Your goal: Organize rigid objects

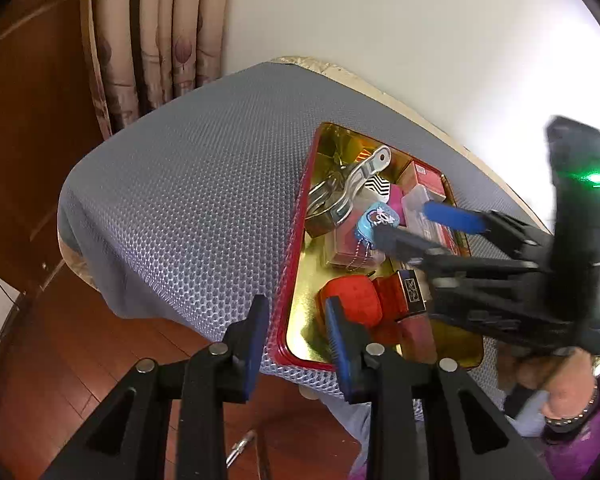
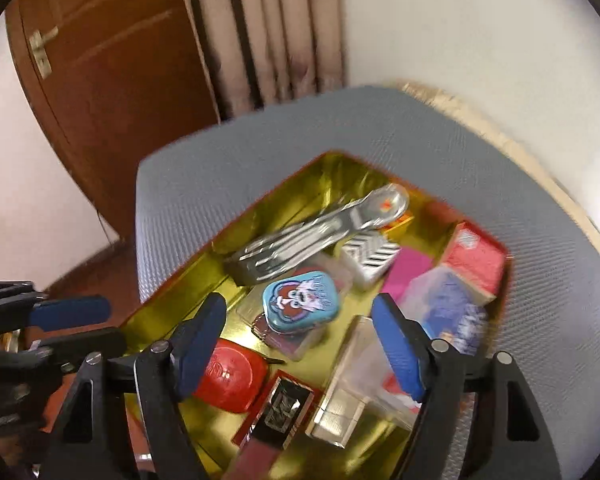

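A red-rimmed tray with a gold inside (image 1: 296, 280) (image 2: 204, 276) lies on a grey mesh table cover and holds several small objects. Among them are a silver metal clip (image 1: 352, 184) (image 2: 312, 232), a small blue cartoon tin (image 1: 376, 220) (image 2: 300, 300), a round red case (image 1: 352, 300) (image 2: 228, 376), a red and black box (image 1: 404, 292) (image 2: 280, 404) and clear plastic boxes (image 2: 360, 376). My left gripper (image 1: 296, 344) is open and empty at the tray's near rim. My right gripper (image 2: 300, 344) (image 1: 412, 224) is open and empty above the tray, over the blue tin.
The grey mesh cover (image 1: 188, 184) (image 2: 260, 144) drapes over a table against a white wall. A curtain (image 1: 156, 32) and a wooden door (image 2: 112, 64) stand behind. Wooden floor (image 1: 80, 360) lies below the table's near edge.
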